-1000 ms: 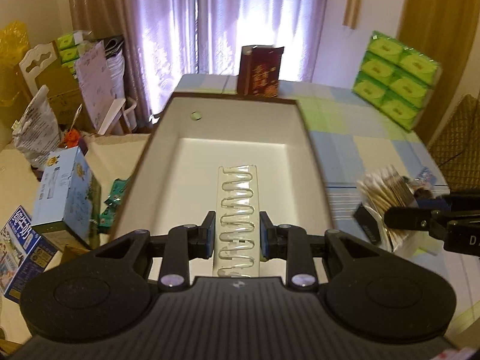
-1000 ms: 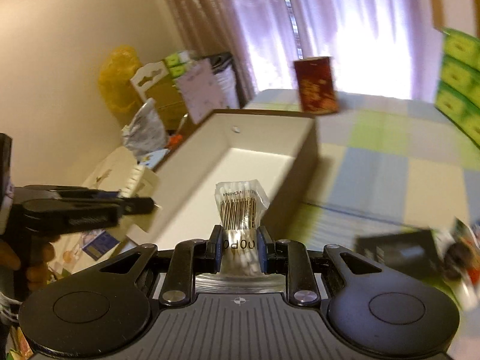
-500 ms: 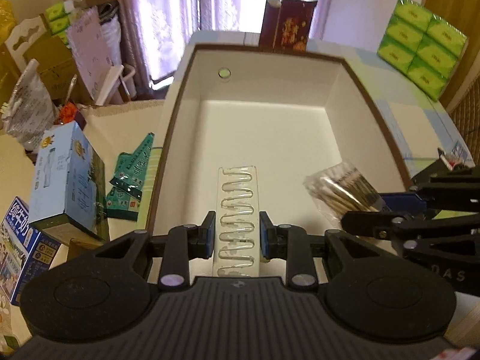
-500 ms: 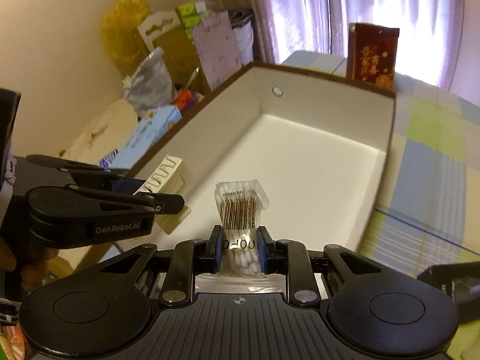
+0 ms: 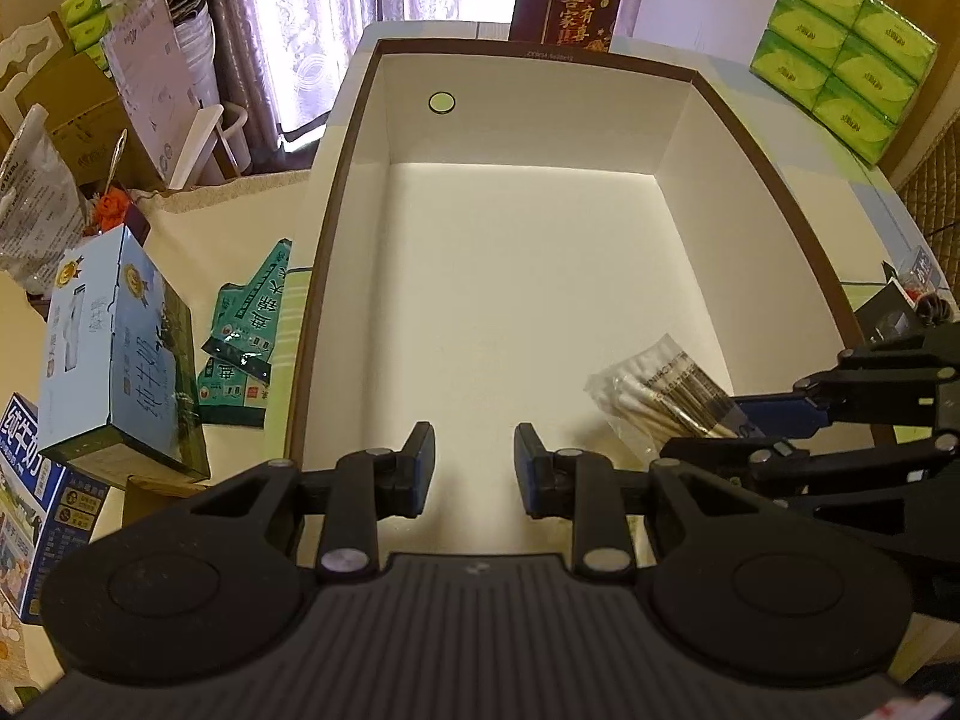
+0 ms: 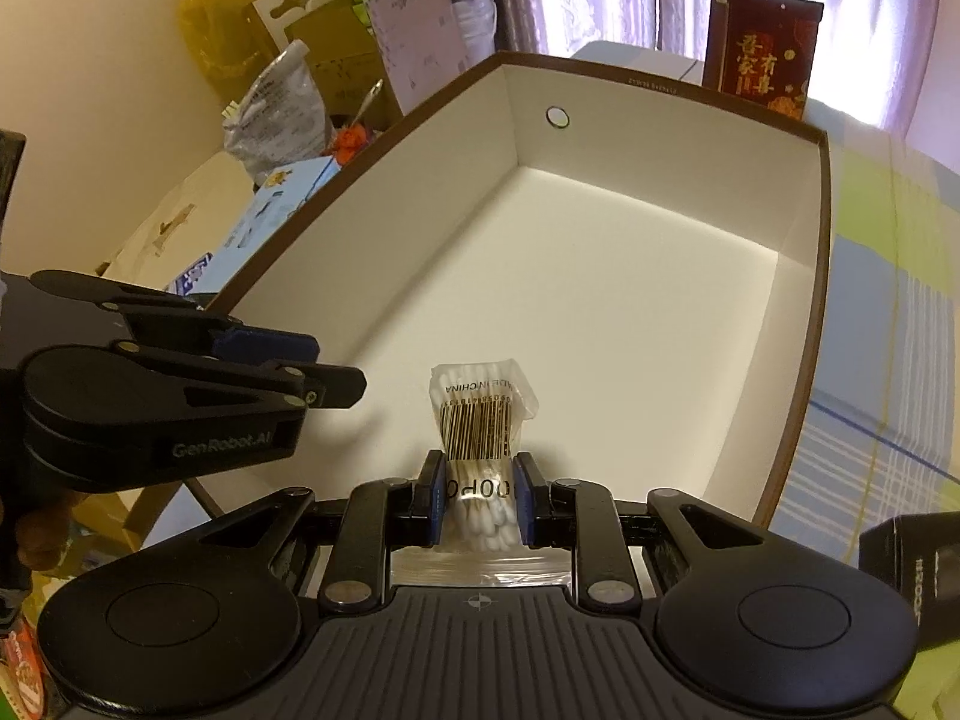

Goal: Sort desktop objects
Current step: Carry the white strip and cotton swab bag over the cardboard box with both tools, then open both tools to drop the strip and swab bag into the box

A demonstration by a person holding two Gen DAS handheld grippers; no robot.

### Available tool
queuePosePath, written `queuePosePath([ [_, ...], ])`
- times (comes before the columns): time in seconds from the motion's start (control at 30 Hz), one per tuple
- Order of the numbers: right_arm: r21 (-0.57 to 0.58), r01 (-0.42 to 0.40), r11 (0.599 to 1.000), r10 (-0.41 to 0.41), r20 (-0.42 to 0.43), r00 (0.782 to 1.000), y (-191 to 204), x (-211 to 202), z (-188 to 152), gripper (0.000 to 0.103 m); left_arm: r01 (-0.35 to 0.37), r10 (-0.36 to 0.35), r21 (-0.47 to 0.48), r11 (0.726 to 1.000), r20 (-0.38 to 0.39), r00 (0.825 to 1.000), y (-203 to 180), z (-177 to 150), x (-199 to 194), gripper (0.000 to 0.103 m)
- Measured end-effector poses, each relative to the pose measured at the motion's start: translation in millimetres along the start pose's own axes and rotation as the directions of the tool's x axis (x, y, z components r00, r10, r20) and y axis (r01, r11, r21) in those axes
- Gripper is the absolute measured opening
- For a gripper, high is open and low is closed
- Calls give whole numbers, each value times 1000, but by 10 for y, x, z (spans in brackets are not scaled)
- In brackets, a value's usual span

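Cotton swabs (image 6: 480,420) in their clear packet sit pinched between the right tongs (image 6: 479,498), low centre of the frame, over the white box (image 6: 804,324). Left tongs (image 5: 474,468) gape empty. Releasing this near the box's front wall, the packet may catch the rim and tip out.

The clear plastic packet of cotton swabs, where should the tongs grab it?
Across its narrow width near one end, coming in along its length, as the right tongs do now. The clear plastic packet of cotton swabs is long and slim, so the fingers span its short sides while the rest pokes out over the white cardboard box with a brown rim.
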State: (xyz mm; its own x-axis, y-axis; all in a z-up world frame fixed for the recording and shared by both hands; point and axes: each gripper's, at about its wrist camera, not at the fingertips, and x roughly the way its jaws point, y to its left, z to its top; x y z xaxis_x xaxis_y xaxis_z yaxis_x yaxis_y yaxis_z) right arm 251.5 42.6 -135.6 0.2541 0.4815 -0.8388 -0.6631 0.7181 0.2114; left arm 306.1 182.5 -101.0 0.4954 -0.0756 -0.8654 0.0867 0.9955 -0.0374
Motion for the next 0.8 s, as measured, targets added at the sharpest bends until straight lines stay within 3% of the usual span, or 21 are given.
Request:
queuePosePath([
  [0.27,-23,41,999,-41,0,999,55,-44,-46,21,0,0,-15,1000,-1,1000,27,-24,-39,38],
  [0.3,-30,46,999,-46,1,999,63,-50,-51,25,-2,2,-15,1000,-2,1000,23,-28,-46,39],
  [0.4,-44,54,998,-54,16,998,78,-98,-73,57,-3,3,-21,1000,2,1000,16,-38,-78,50],
  [0.67,-57,66,996,-65,22,998,94,-176,-145,69,-12,13,-15,1000,16,1000,-45,-43,-163,69],
  [0.73,-58,77,995,-76,29,997,96,-200,-157,82,-17,17,-20,1000,15,1000,-60,-45,-180,77],
  [0.8,-67,94,993,-91,46,995,110,-239,-174,88,-23,23,-19,1000,19,1000,-77,-46,-205,82],
])
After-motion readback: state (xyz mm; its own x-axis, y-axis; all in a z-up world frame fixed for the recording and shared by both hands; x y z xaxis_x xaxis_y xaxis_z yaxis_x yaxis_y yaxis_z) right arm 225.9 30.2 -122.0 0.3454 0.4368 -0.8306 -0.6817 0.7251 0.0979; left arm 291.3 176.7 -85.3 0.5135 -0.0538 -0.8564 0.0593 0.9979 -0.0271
